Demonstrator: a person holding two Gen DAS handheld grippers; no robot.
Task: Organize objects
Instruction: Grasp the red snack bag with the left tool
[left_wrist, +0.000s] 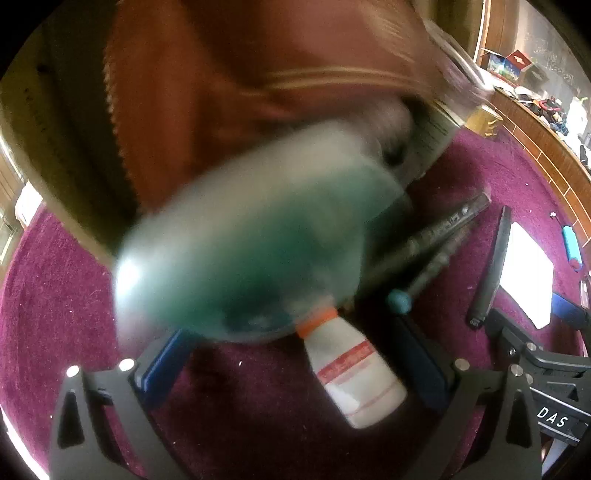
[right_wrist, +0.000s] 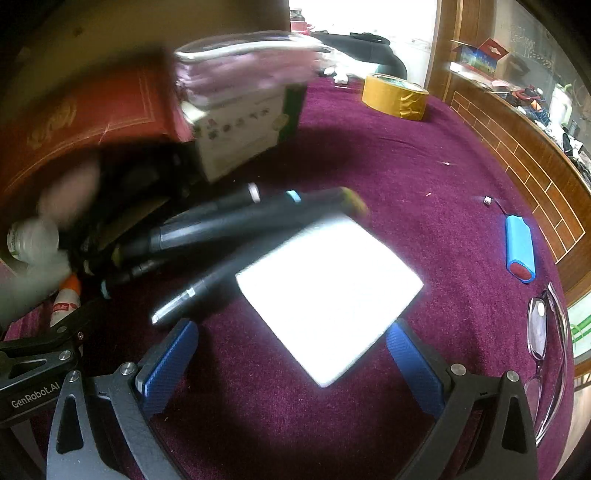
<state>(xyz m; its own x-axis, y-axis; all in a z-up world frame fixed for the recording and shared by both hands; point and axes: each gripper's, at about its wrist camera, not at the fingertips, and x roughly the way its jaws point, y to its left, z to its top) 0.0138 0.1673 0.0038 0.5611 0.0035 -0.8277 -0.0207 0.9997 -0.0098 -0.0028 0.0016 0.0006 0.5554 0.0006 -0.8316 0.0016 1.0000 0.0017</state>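
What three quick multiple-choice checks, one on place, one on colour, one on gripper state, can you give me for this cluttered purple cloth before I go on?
1. Where does the roll of yellow tape sit?
A. at the far side of the cloth, beyond the white pad
B. between the right gripper's fingers
C. on top of the eyeglasses

2. What colour is the cap of the small white bottle?
A. green
B. orange
C. black

3. How does the right gripper stand?
A. shut on a marker
B. shut on the tape
C. open, holding nothing

Answers:
1 A: the tape lies on the purple cloth well past the white pad.
2 B: an orange band tops the bottle's neck.
3 C: its blue pads stand wide apart, and the pad's near corner lies untouched between them.
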